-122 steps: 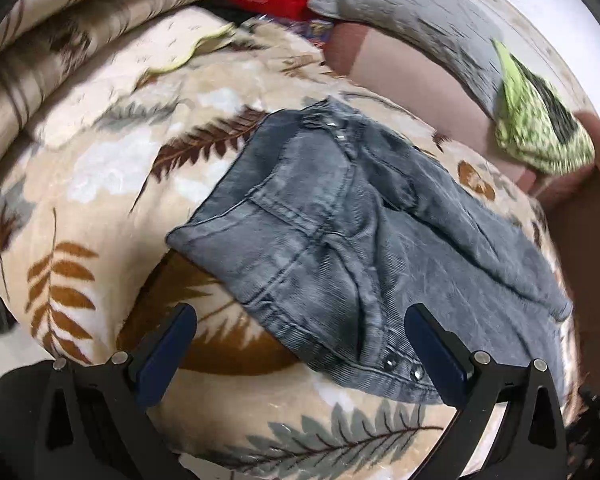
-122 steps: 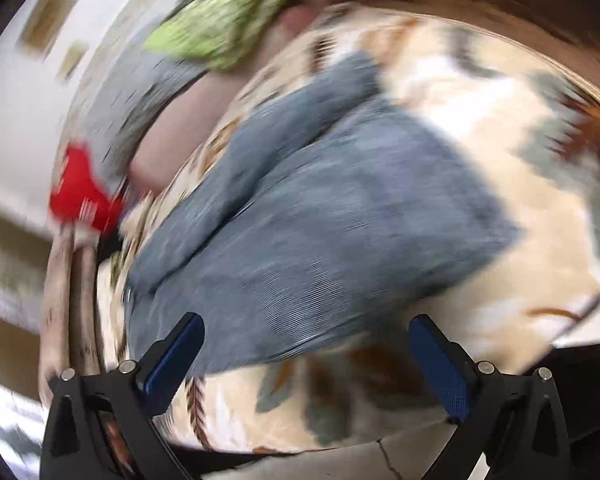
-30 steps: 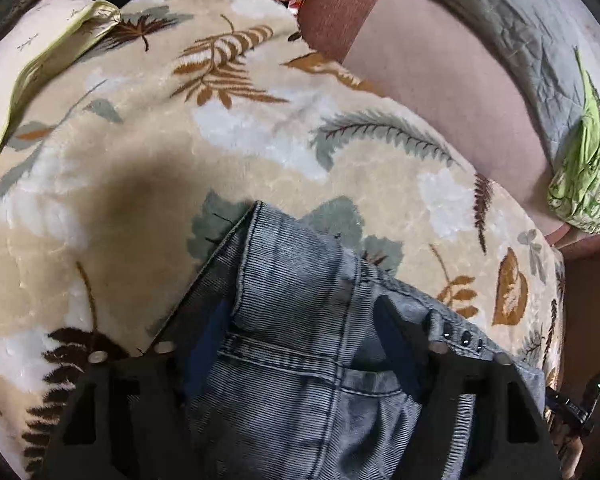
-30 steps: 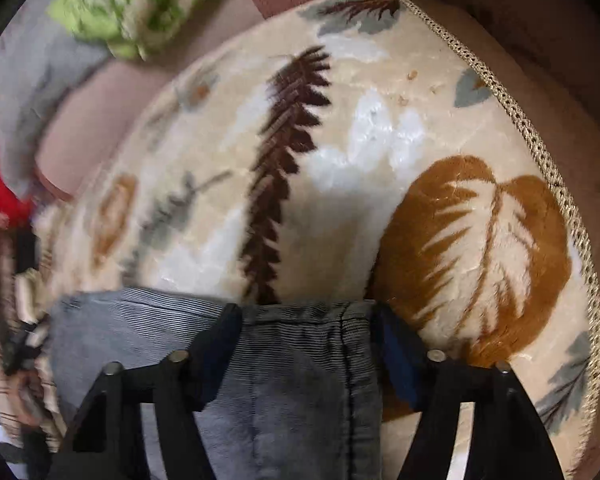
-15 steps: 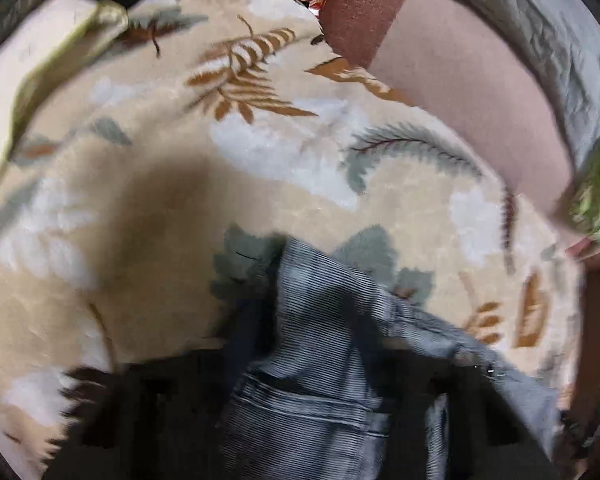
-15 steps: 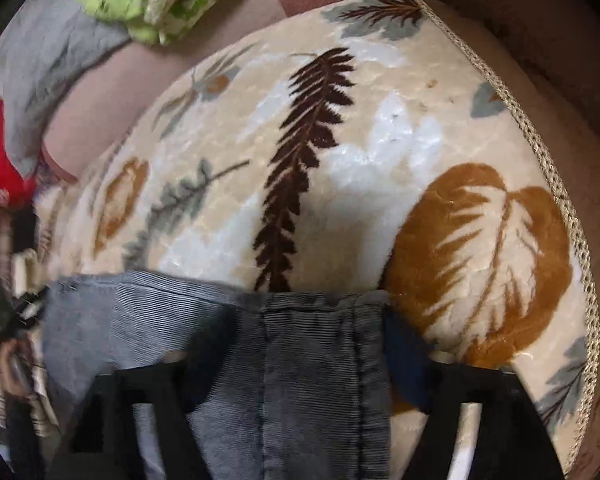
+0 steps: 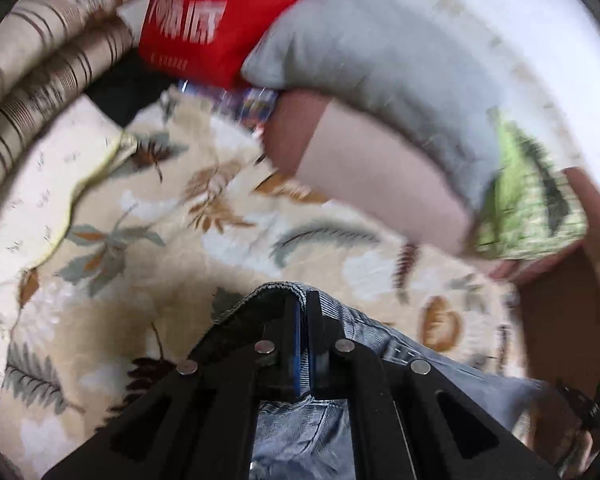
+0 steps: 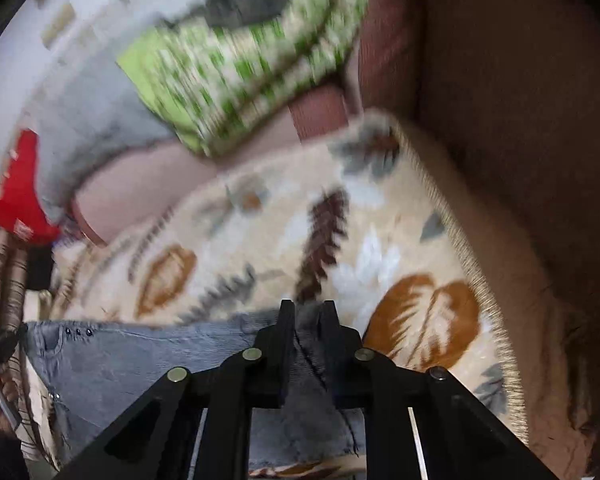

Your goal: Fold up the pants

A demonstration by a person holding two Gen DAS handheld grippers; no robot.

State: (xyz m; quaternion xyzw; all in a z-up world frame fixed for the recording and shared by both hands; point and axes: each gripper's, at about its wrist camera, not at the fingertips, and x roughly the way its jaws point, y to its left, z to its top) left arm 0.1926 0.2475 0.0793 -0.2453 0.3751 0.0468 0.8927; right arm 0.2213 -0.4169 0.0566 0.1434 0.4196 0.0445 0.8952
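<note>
Left wrist: your left claw point(image 7: 303, 312) clamped on pants point(image 7: 380, 344) edge, lower centre | right wrist: your right claw point(image 8: 306, 314) pinching pants point(image 8: 140, 356) hem, bottom centre | pants on leaf-print blanket point(image 7: 140, 240), lifted at both grips | progress: fold looks just begun, no finished crease visible; carry-over and flattening left

Open leaf-print blanket point(image 7: 148, 216) lies ahead of both grippers, unobstructed up to its far edge. Beyond it the passage is blocked by a pinkish cushion point(image 7: 364, 168), a grey pillow point(image 7: 380, 48), a green patterned cloth point(image 7: 528, 204) and a red bag point(image 7: 216, 12). On the right side a brown upholstered wall point(image 8: 520, 120) closes off the blanket's fringed edge.
</note>
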